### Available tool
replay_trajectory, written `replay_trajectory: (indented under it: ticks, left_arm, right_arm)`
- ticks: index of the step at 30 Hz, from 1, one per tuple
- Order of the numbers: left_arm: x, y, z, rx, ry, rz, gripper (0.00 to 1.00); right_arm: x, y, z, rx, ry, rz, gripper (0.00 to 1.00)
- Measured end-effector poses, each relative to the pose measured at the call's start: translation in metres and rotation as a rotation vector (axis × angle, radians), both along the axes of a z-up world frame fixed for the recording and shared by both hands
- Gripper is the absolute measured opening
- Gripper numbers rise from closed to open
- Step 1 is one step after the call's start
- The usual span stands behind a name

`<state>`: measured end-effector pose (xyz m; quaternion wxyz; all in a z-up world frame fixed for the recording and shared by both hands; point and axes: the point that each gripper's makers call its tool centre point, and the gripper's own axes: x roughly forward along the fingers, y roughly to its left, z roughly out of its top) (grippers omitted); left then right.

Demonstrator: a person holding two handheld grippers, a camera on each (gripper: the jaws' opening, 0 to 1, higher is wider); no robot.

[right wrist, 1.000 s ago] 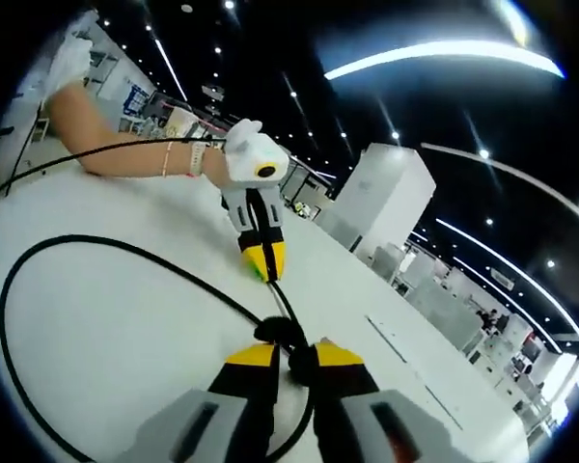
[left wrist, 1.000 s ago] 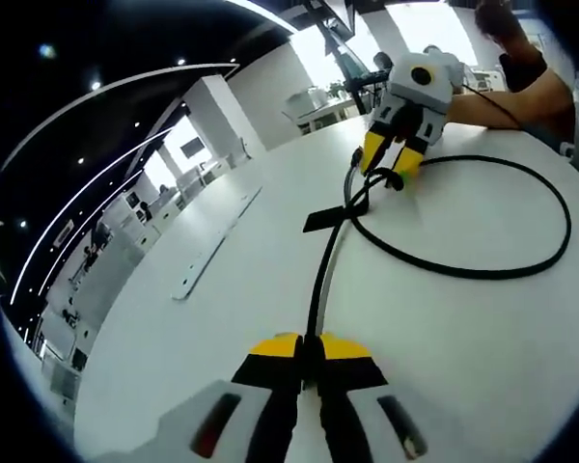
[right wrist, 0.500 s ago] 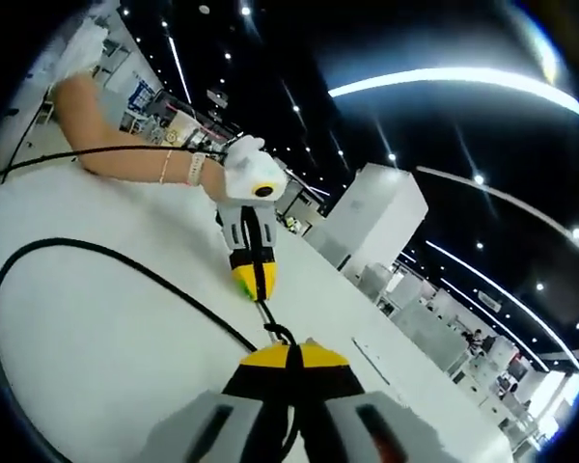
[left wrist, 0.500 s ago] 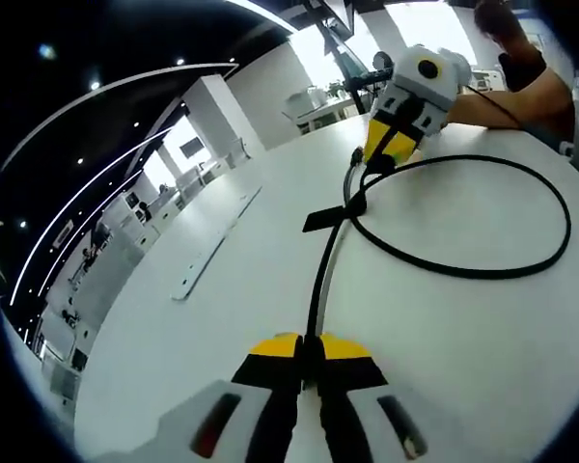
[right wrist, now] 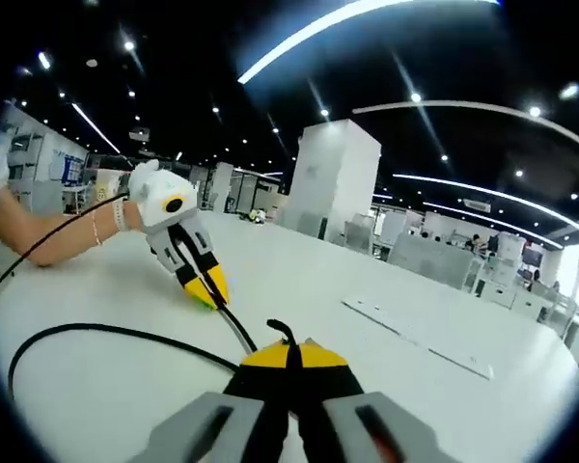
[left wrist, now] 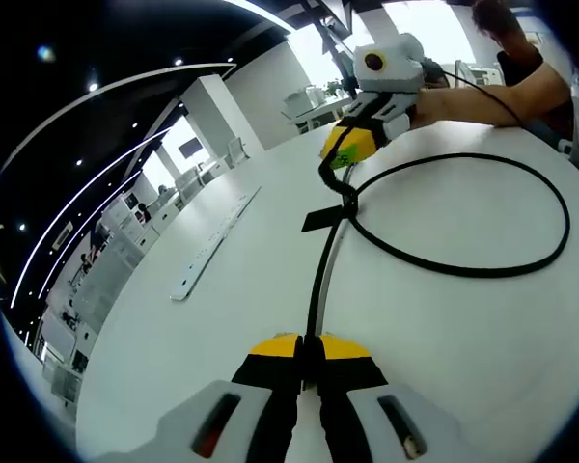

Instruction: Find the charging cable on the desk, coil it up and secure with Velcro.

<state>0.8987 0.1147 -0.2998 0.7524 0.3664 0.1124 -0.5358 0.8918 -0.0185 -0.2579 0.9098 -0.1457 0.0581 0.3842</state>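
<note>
Left gripper view: the left gripper (left wrist: pixel 309 349) sat at the bottom with its yellow-tipped jaws pressed together on the black charging cable (left wrist: pixel 463 268), which ran up from between the tips across the white desk (left wrist: pixel 222 318). Further on, the cable crossed itself and opened into a big loop lying flat on the desk toward the right. A dark flat strip (left wrist: pixel 320 219), possibly the Velcro, stuck out left of the cable just beside the crossing; could not confirm what it was. The right gripper (left wrist: pixel 345 149) came in at upper centre, jaws closed on the cable's free end just beyond the crossing, slightly lifted. A long pale flat strip (left wrist: pixel 215 246) lay on the desk well to the left. A person's forearm (left wrist: pixel 492 96) reached in at top right, cut off by the edge. Right gripper view: a loop of cable (right wrist: pixel 96 338) curved along the left side, partly cut off at the lower edge. The left gripper (right wrist: pixel 206 289) showed at centre-left, held by a hand, tips down on the desk and clamped on the cable. The right gripper (right wrist: pixel 288 355) was at the bottom, jaws together, a short black cable tip (right wrist: pixel 282 333) poking up between them. The dark strip was hidden here behind the jaws. Pale flat strip (right wrist: pixel 420 342) lay to the right.
</note>
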Motion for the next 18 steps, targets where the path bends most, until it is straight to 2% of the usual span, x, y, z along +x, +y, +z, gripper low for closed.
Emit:
replay_trajectory:
  ticks: [2,8,9,18]
  left_arm:
    - [0.0,0.0,0.0,0.0,0.0,0.0,0.07]
    - [0.001,0.001,0.0,-0.002,0.001,0.0,0.07]
    - [0.001,0.001,0.0,-0.005,0.002,-0.001,0.07]
    - [0.0,0.001,0.0,-0.012,0.005,-0.001,0.07]
  right_arm:
    - [0.004,0.001,-0.009,-0.004,0.065,-0.006,0.02]
    - [0.012,0.001,-0.029,-0.072,0.135,-0.02,0.02]
    - [0.014,-0.002,-0.034,-0.112,0.143,-0.03,0.02]
    - [0.017,0.001,-0.043,-0.14,0.172,0.002,0.02]
